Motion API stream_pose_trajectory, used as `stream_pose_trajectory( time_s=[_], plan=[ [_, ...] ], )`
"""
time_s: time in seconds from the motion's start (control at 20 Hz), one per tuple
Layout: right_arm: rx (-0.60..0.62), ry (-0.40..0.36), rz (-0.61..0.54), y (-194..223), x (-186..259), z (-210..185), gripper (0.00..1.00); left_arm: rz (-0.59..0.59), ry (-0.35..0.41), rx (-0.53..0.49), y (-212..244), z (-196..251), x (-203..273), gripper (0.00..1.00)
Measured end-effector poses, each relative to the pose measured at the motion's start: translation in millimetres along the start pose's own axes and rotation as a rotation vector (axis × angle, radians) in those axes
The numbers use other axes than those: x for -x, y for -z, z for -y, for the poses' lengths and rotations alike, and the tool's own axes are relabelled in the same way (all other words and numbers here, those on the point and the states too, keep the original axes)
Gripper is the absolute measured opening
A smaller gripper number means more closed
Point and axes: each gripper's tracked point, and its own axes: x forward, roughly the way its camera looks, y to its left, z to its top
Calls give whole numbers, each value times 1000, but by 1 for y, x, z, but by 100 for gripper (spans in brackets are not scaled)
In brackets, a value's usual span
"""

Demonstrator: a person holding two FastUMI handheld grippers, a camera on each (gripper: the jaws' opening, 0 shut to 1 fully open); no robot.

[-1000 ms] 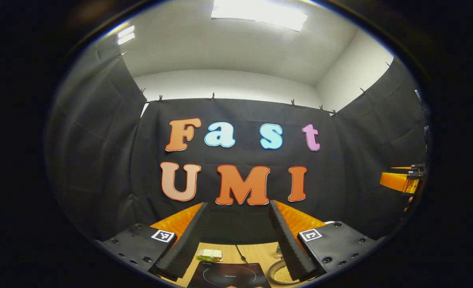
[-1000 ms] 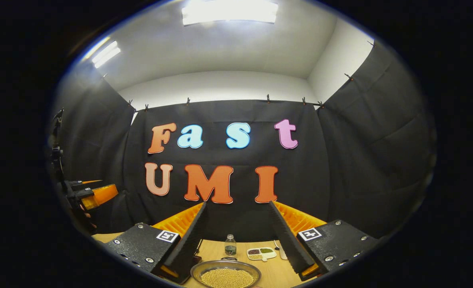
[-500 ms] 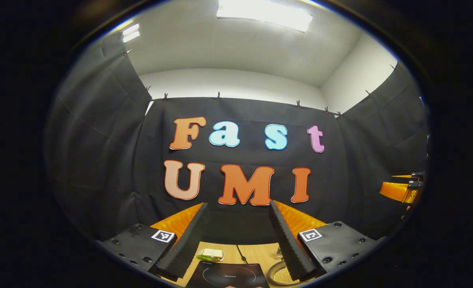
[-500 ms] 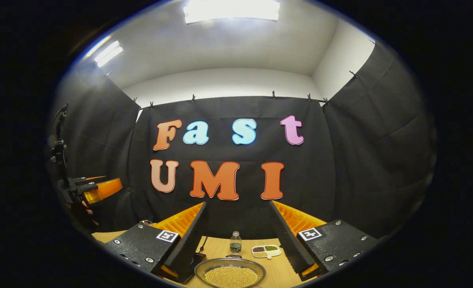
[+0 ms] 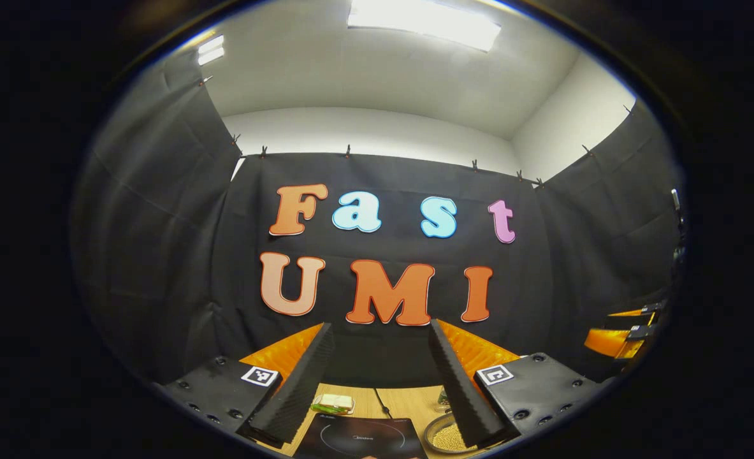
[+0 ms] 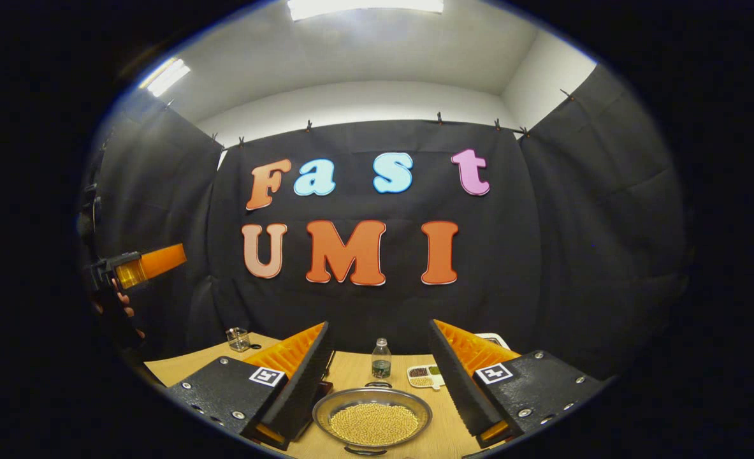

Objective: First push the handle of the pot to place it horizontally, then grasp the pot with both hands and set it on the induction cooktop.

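A shallow metal pot [image 6: 372, 421] full of yellow beans sits on the wooden table [image 6: 350, 373], low between the fingers of my right gripper [image 6: 378, 325], which hangs open well above it. Small loop handles show at the pot's far rim [image 6: 377, 384] and near rim. In the left gripper view the pot [image 5: 443, 437] peeks out from behind the right finger, beside the black induction cooktop [image 5: 361, 440]. My left gripper [image 5: 380, 328] is open and empty, raised over the cooktop. A hand holds the left gripper [image 6: 141, 266] at the left edge of the right gripper view.
Behind the pot stand a small water bottle [image 6: 381, 358] and a divided dish of beans [image 6: 424, 376]. A glass jar [image 6: 238, 339] sits at the table's far left. A small packet [image 5: 333, 402] and a cable [image 5: 383, 403] lie behind the cooktop.
The right gripper has tipped down and drawn back a little, so more of the table and the whole pot show. The left gripper has barely moved; the right gripper sits lower in its view.
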Motion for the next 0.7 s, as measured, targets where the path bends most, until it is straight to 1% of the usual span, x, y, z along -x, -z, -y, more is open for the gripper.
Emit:
stream_pose_trajectory(
  time_s=[0.15,0.25,0.3,0.35,0.4,0.55,0.6,0.65,0.7],
  plan=[
    [-22,-79,-108,32,-8,-20,93,-5,-9,2,4,-5,3,96],
    [-39,-132,-203,62,-13,-33,92,-3,-16,1,6,-11,4,97],
    [-40,-155,-257,79,-15,-39,90,-6,-24,-3,8,-14,4,97],
    [-42,-171,-312,97,-16,-45,88,-9,-31,-7,10,-16,4,97],
    [-46,-186,-363,113,-18,-50,83,-12,-36,-11,11,-19,4,97],
    [-79,-205,-511,161,-25,-63,75,-17,-46,-20,17,-25,3,98],
    [-90,-221,-560,177,-25,-68,70,-20,-53,-25,20,-29,4,98],
    [-105,-237,-607,191,-24,-73,67,-25,-59,-30,23,-32,4,97],
    [-121,-250,-658,205,-24,-77,60,-31,-66,-34,27,-34,4,98]
  ],
)
